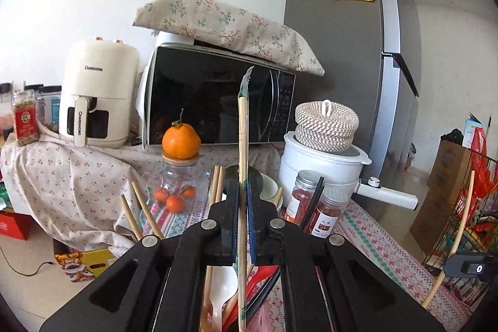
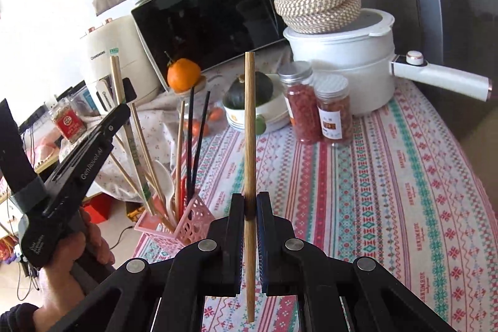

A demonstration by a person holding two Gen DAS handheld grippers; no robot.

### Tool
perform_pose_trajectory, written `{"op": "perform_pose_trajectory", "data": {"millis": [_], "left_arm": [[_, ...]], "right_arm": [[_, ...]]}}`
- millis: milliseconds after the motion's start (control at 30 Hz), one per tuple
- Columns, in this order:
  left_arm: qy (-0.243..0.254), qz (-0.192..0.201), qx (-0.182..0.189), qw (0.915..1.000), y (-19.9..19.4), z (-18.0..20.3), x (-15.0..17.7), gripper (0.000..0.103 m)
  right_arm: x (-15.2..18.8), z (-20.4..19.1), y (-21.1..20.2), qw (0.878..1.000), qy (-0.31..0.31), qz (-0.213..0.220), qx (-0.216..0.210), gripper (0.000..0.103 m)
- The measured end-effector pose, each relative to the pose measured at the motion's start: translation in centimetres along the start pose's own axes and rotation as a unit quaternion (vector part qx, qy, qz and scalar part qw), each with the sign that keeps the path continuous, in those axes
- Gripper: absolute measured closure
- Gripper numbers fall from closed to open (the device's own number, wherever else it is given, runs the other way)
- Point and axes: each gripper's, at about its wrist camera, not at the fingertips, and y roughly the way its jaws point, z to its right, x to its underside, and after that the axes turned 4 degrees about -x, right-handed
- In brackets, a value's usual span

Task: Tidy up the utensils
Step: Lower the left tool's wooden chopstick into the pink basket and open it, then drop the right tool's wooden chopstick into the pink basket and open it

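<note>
Both tools busy: left tool (image 1: 242,201) pinching a pale wooden chopstick with green print (image 1: 242,176) upright over the pink perforated plastic utensil basket (image 2: 186,226) at the counter (image 2: 389,176) edge; right tool (image 2: 250,207) clamped on a plain bamboo chopstick (image 2: 250,129), held over the counter to the basket's right. Best to keep each stick vertical, drop into a gap between the sticks already inside, release only once seated. Probably one at a time.

"CHANGHONG" is printed on the air fryer (image 1: 99,95) and its handle; "GenRobot.AI" is read on the left gripper (image 2: 126,101).
</note>
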Motion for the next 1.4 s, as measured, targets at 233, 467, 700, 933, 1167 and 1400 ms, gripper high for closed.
{"op": "perform_pose_trajectory", "data": {"millis": [233, 467, 700, 933, 1167, 1400], "left_arm": [[-0.014, -0.063, 0.012, 0.9978, -0.7, -0.6, 1.4, 0.086], [-0.051, -0.12, 0.024, 0.9912, -2.8, -2.7, 1.4, 0.059], [-0.043, -0.173, 0.022, 0.9838, -5.0, -4.9, 2.1, 0.052], [0.002, -0.231, 0.018, 0.9728, -6.5, -6.5, 3.7, 0.041], [0.013, -0.294, 0.019, 0.9556, -6.3, -7.9, 5.4, 0.034], [0.007, -0.326, 0.016, 0.9452, -5.9, -8.5, 6.1, 0.034]], "right_arm": [[-0.1, -0.3, 0.4, 1.0, -0.008, 0.002, 0.004, 0.097], [-0.7, -1.4, 0.2, 1.0, -0.008, 0.017, -0.006, 0.097], [-1.8, -3.2, -0.1, 0.999, -0.006, 0.045, -0.027, 0.097], [-3.3, -5.1, 0.4, 0.995, 0.005, 0.081, -0.053, 0.097], [-4.1, -6.8, 2.0, 0.991, 0.019, 0.108, -0.075, 0.097], [-3.7, -8.5, 4.8, 0.991, 0.018, 0.111, -0.07, 0.097]]}}
